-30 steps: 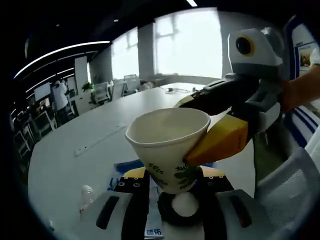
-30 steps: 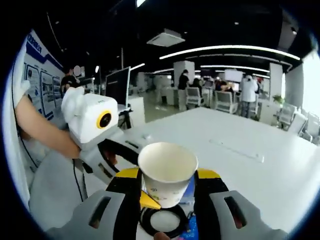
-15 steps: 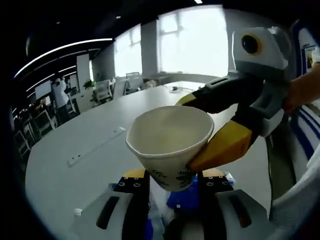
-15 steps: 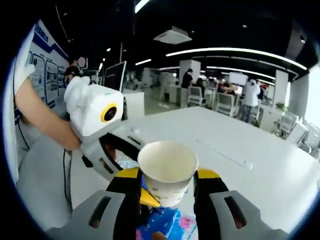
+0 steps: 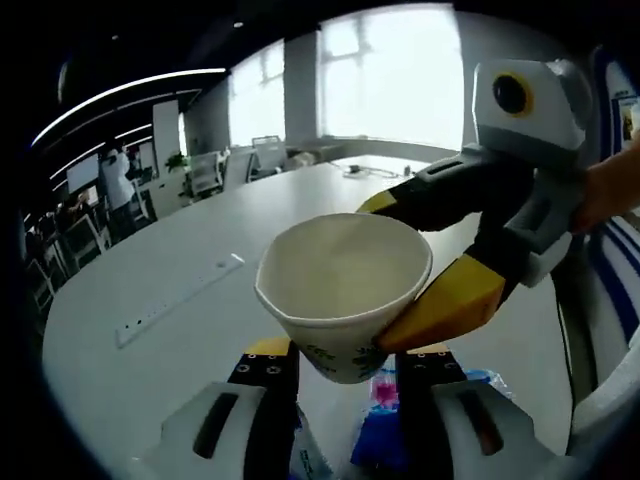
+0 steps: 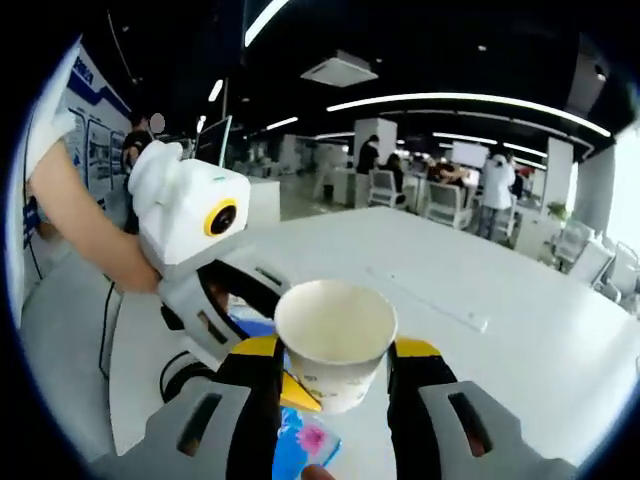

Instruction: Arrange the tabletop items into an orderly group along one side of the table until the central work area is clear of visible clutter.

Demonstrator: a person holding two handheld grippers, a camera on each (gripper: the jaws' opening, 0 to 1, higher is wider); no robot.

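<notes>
Both claws, left and right, pinch the paper cup above open white table.

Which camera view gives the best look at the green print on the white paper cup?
The left gripper view: the white paper cup sits large and close, with the green print visible low on its wall beside the right tool's yellow jaw. In the right gripper view the cup looks smaller, its print mostly hidden between the jaws.
</notes>
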